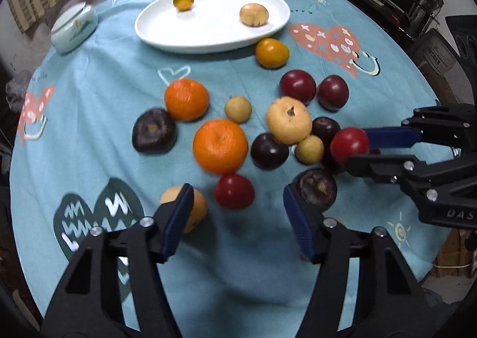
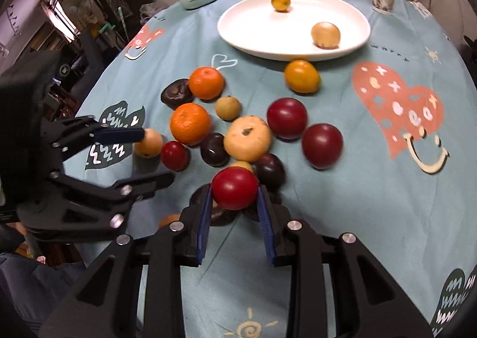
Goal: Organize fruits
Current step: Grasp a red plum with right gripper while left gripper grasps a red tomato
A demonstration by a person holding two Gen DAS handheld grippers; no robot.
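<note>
1. Left wrist view: the left gripper (image 1: 235, 218) hangs released over the worktop (image 1: 89, 135), nothing between its blue pads. A small red fruit (image 1: 234, 195) lies just ahead of the gap, a pale orange fruit (image 1: 196, 208) sits by its left pad and a dark fruit (image 1: 318, 188) by its right. The white plate (image 1: 208, 21) lies well beyond, across the heap.

2. Right wrist view: the right gripper (image 2: 235, 203) is clenched on a red plum (image 2: 234, 188), which looks lifted clear of the pile. The white plate (image 2: 253, 27), holding two small fruits, lies straight ahead; oranges and plums lie below that path. The left gripper (image 2: 143, 156) stands to the side, clear of it.
</note>
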